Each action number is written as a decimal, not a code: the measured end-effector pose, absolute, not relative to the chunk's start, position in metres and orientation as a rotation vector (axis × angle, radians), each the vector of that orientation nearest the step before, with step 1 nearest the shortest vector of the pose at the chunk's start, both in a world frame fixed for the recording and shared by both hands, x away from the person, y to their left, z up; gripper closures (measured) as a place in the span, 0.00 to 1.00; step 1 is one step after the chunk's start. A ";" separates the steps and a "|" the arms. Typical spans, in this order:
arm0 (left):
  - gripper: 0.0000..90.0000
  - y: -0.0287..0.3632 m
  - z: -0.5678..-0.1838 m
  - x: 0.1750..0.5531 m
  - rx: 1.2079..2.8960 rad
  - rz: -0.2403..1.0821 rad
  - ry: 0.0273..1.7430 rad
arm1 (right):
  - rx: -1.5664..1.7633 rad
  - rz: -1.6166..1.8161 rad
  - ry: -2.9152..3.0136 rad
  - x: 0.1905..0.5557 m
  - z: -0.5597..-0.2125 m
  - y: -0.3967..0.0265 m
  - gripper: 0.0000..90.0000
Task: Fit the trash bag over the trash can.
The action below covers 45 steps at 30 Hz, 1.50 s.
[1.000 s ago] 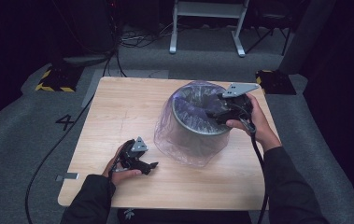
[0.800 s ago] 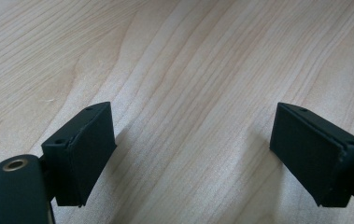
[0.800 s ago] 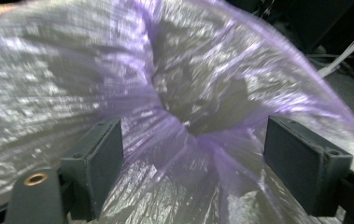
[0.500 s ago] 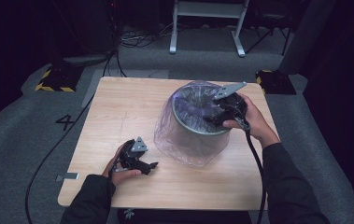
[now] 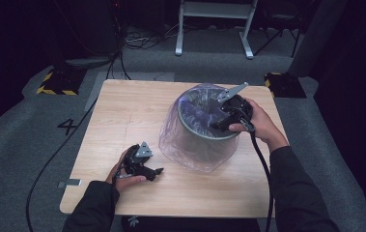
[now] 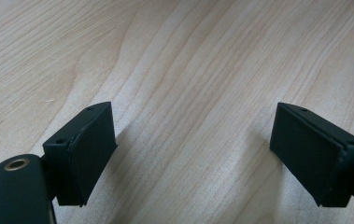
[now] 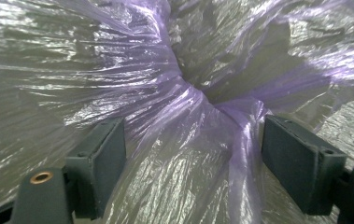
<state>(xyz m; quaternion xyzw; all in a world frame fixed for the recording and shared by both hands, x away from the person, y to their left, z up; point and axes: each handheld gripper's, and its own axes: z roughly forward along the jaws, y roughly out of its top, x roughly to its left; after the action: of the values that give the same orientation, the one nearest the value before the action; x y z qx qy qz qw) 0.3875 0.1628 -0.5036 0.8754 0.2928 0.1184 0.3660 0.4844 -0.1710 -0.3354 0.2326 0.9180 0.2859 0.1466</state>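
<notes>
The thin, translucent purple plastic bag lined a round grey bin at the right of the pale wooden table. It looked light, limp and slippery, best pinched at a gathered fold. The right gripper stood released inside it. The left gripper rested unclenched on the tabletop. Grey carpet and cables surrounded the table.

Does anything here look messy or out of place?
The purple plastic bag looks untidy: it hangs loosely over the grey bin, pooling on the table, and inside it is bunched into crumpled folds between the open jaws of the right hand-held gripper.
</notes>
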 end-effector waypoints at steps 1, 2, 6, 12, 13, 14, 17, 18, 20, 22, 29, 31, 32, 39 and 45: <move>0.15 0.163 -0.504 0.388 2.250 0.304 0.753 | 0.677 0.814 2.647 0.485 -0.336 -0.171 0.25; 0.15 0.163 -0.504 0.388 2.250 0.304 0.752 | 0.678 0.804 2.652 0.485 -0.336 -0.170 0.25; 0.15 0.163 -0.504 0.388 2.250 0.304 0.753 | 0.681 0.775 2.676 0.487 -0.336 -0.168 0.24; 0.16 0.163 -0.504 0.387 2.249 0.303 0.752 | 0.690 0.726 2.703 0.488 -0.337 -0.166 0.24; 0.16 0.163 -0.504 0.387 2.249 0.303 0.752 | 0.688 0.722 2.707 0.488 -0.337 -0.166 0.24; 0.15 0.163 -0.504 0.387 2.249 0.302 0.752 | 0.689 0.711 2.714 0.489 -0.337 -0.166 0.24; 0.15 0.163 -0.504 0.387 2.249 0.302 0.752 | 0.685 0.695 2.714 0.489 -0.337 -0.164 0.24; 0.15 0.163 -0.504 0.387 2.249 0.302 0.752 | 0.688 0.691 2.713 0.489 -0.337 -0.164 0.24; 0.15 0.163 -0.504 0.387 2.249 0.302 0.752 | 0.687 0.696 2.712 0.489 -0.337 -0.164 0.24; 0.15 0.163 -0.504 0.387 2.249 0.302 0.752 | 0.692 0.709 2.702 0.488 -0.337 -0.165 0.24; 0.15 0.163 -0.504 0.387 2.249 0.302 0.752 | 0.688 0.756 2.673 0.485 -0.336 -0.167 0.25; 0.15 0.163 -0.504 0.387 2.249 0.302 0.752 | 0.694 0.777 2.666 0.485 -0.336 -0.168 0.25; 0.15 0.163 -0.504 0.387 2.249 0.302 0.752 | 0.694 0.782 2.663 0.484 -0.336 -0.168 0.25; 0.15 0.163 -0.504 0.387 2.249 0.302 0.752 | 0.695 0.838 2.618 0.481 -0.335 -0.171 0.25; 0.15 0.163 -0.504 0.387 2.249 0.302 0.752 | 0.683 0.886 2.587 0.478 -0.332 -0.174 0.25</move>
<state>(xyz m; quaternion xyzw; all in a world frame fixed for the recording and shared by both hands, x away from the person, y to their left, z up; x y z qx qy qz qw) 0.3872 0.1629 -0.5037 0.8752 0.2926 0.1174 0.3668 0.4775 -0.1740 -0.3323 0.2390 0.9059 0.3104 0.1608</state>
